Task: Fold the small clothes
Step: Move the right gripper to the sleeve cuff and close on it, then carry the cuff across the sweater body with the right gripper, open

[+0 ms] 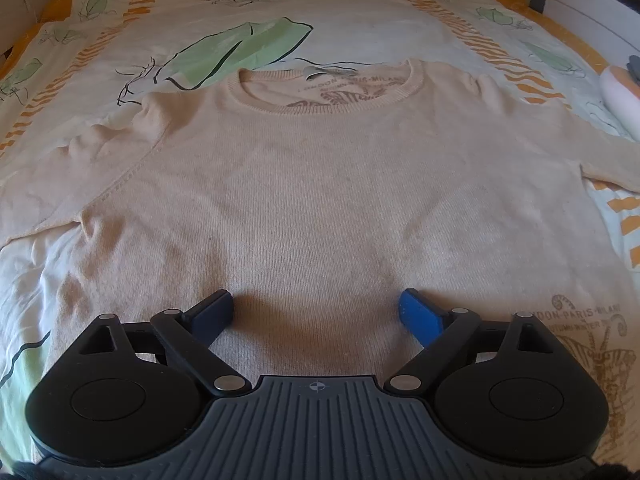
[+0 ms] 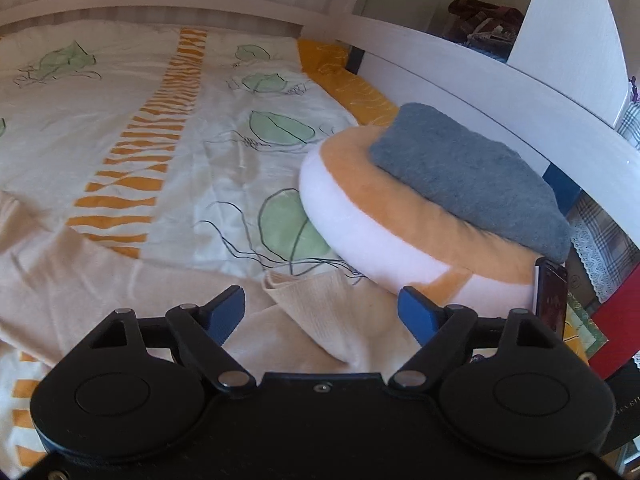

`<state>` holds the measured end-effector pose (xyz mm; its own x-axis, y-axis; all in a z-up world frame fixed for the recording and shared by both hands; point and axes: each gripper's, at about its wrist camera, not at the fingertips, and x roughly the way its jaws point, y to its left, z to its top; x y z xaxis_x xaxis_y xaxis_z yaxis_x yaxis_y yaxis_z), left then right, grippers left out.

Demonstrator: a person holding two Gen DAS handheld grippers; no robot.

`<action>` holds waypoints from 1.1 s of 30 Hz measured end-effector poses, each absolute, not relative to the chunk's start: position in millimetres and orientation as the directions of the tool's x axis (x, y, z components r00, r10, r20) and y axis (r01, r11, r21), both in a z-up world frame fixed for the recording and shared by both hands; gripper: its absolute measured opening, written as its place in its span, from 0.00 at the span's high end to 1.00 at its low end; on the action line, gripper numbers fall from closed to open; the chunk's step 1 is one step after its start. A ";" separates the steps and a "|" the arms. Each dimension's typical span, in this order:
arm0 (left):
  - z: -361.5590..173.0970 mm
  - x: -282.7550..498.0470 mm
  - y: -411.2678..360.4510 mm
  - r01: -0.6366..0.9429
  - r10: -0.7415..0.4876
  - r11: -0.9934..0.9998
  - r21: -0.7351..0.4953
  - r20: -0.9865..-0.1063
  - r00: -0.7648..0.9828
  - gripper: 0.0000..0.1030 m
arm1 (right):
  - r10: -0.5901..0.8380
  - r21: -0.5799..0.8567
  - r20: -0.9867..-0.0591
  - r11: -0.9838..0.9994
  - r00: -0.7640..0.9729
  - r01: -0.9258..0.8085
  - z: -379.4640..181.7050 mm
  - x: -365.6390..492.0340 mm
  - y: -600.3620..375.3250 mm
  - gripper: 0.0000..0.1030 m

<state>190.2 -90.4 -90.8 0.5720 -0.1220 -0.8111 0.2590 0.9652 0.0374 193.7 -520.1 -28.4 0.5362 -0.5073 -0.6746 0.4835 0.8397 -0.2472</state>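
no box or basket shows here, only a bed. a cream sweater point(image 1: 320, 184) lies flat on the bed cover point(image 1: 120, 40), front up, with its neck hole far from the camera and both sleeves spread out to the sides. beside it, near the white bed rail point(image 2: 500, 92), sits a round white and orange cushion point(image 2: 360, 216) with a folded grey cloth point(image 2: 468, 176) on top. a dark phone point(image 2: 552, 300) leans at the bed's edge by the cushion. the far part of the cover is bare and wide.

the left gripper point(image 1: 316, 312) hangs over the low part of the sweater, fingers spread wide, nothing between them. the right gripper point(image 2: 320, 312) is over the sleeve end point(image 2: 316, 304), which is folded over. its fingers are apart too, gripping nothing, and the sleeve lies loose under them.
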 end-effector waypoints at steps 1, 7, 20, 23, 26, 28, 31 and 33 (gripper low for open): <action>-90.6 190.2 -90.3 0.259 -0.122 0.965 0.037 -0.812 0.571 0.11 | -0.499 -0.239 -0.687 0.842 0.528 0.485 -33.0 196.0 -526.2 0.18; -89.9 191.3 -90.3 0.259 -0.124 0.965 0.032 -0.815 0.566 0.11 | -0.364 -0.109 -0.781 0.879 0.507 0.463 -54.7 200.0 -545.0 0.62; -76.7 194.5 -85.6 0.269 -0.171 0.963 -0.017 -0.811 0.560 0.21 | -0.099 0.230 -0.577 0.933 0.811 0.277 26.4 203.8 -472.6 0.83; -68.9 194.5 -83.8 0.270 -0.186 0.962 -0.032 -0.804 0.565 0.22 | 0.030 0.297 -0.549 0.941 0.835 0.161 27.5 219.0 -437.7 0.83; -59.1 196.6 -81.3 0.273 -0.197 0.961 -0.041 -0.794 0.575 0.22 | 0.134 0.331 -0.543 0.941 0.829 0.065 14.1 230.3 -403.7 0.83; -53.0 198.5 -80.5 0.278 -0.200 0.960 -0.039 -0.789 0.580 0.22 | 0.193 0.349 -0.559 0.937 0.807 0.018 -2.9 237.8 -384.1 0.83; -45.3 201.4 -80.9 0.285 -0.195 0.958 -0.023 -0.782 0.592 0.22 | 0.261 0.375 -0.588 0.927 0.765 -0.029 -31.6 240.3 -363.7 0.82; -41.3 203.6 -82.2 0.291 -0.194 0.957 -0.014 -0.777 0.599 0.22 | 0.286 0.368 -0.609 0.928 0.740 -0.056 -45.8 237.2 -353.4 0.78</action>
<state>203.6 -82.2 -41.3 0.5989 -0.1938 -0.7770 0.2910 0.9566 -0.0143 237.2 -353.4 -45.8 0.7395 0.2860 -0.6094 -0.0558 0.9282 0.3679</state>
